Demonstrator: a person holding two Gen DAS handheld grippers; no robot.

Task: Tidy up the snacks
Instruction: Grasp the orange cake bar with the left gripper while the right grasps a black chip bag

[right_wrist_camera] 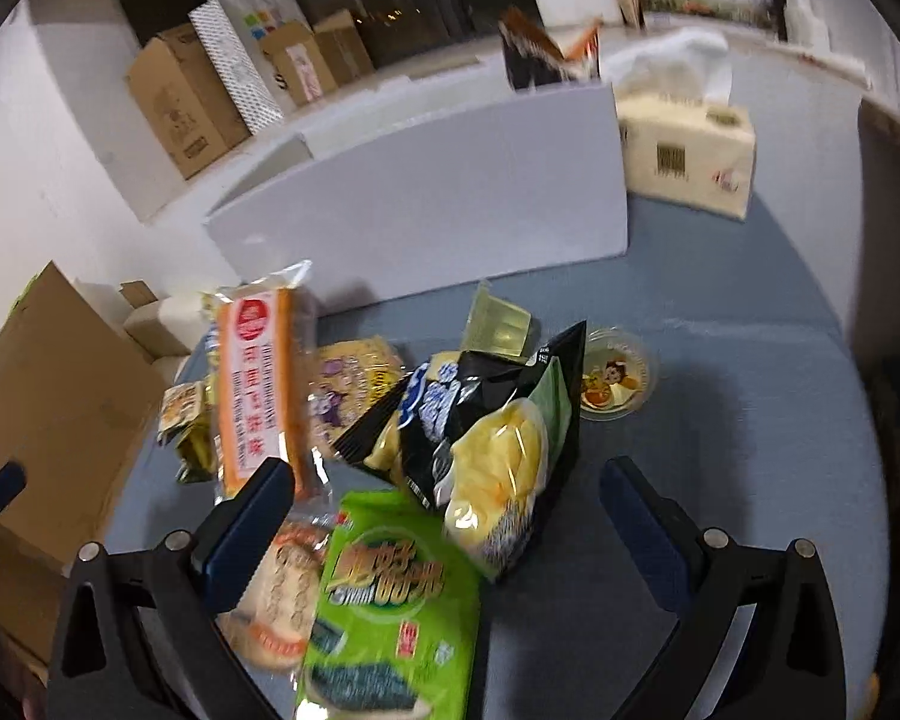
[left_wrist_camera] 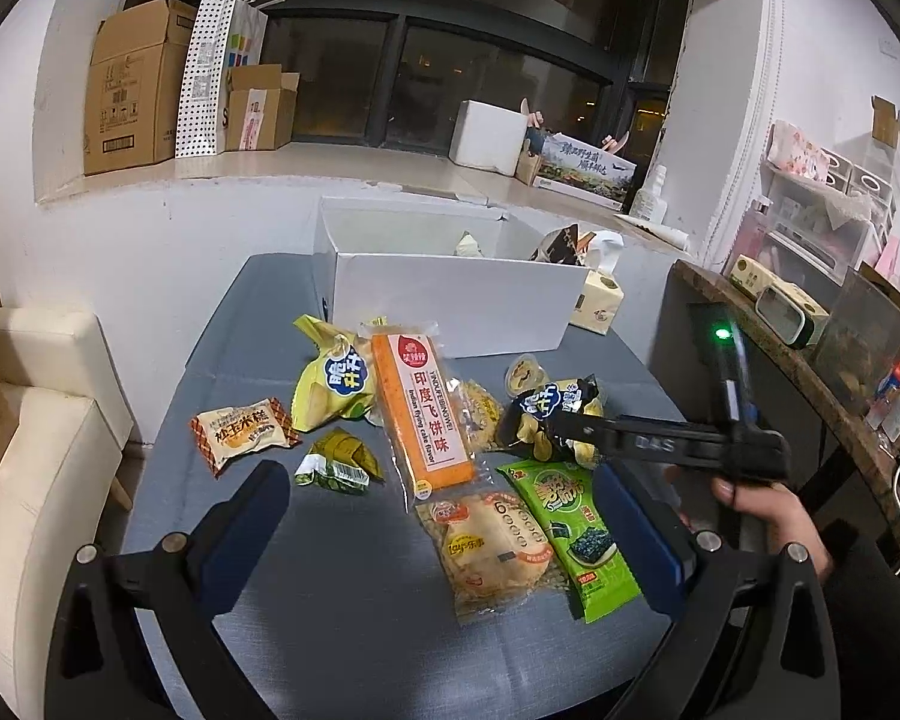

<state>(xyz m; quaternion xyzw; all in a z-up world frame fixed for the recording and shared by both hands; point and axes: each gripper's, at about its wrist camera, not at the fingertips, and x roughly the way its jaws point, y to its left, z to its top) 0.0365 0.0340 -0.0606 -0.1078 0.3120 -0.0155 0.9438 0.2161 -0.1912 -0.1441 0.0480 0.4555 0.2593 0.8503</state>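
Several snack packs lie on a blue-grey table [left_wrist_camera: 342,618] before a white box [left_wrist_camera: 450,300]. An orange flying-cake pack [left_wrist_camera: 423,411], a yellow chip bag [left_wrist_camera: 330,381], a green seaweed pack [left_wrist_camera: 576,531] and a rice-cracker pack [left_wrist_camera: 489,546] show in the left wrist view. My left gripper [left_wrist_camera: 444,525] is open above them. My right gripper [right_wrist_camera: 444,516] is open, just above the black chip bag [right_wrist_camera: 486,426] and the seaweed pack [right_wrist_camera: 390,600]; it shows in the left view [left_wrist_camera: 546,420] near that bag [left_wrist_camera: 549,414].
A tissue box [left_wrist_camera: 600,300] stands right of the white box. A small jelly cup [right_wrist_camera: 615,381] sits on the table at right. A cream sofa [left_wrist_camera: 36,420] is at left, a dark wooden counter [left_wrist_camera: 810,372] at right. Cardboard boxes [left_wrist_camera: 135,87] stand on the window ledge.
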